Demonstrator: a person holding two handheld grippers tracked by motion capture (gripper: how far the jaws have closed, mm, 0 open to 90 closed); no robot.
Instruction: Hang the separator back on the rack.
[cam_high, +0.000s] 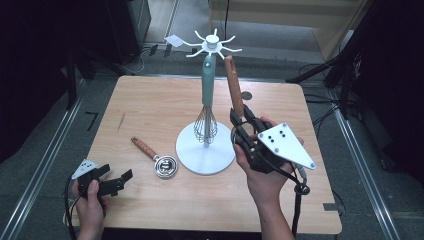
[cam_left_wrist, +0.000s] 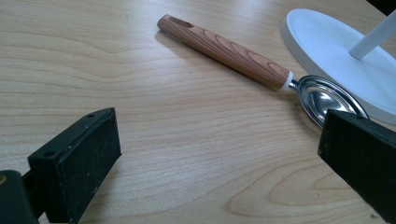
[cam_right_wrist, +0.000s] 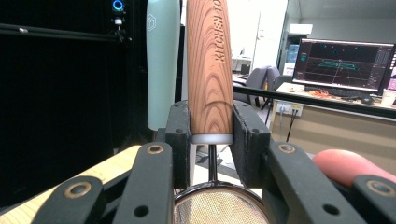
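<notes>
Evidently for hanging, the right gripper clamped a wood-handled mesh strainer upright at the white hook stand's three o'clock (left gripper gaped empty, a wooden-handled steel scoop ahead on the tabletop).

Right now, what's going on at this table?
A person works two handheld grippers at a light wooden table. The right gripper is shut on the wood-grain-handled mesh strainer, held upright beside the white hook-topped utensil stand, where a teal-handled wire whisk hangs. The left gripper is open, low over the table, facing the wooden-handled metal scoop lying by the stand's base.
</notes>
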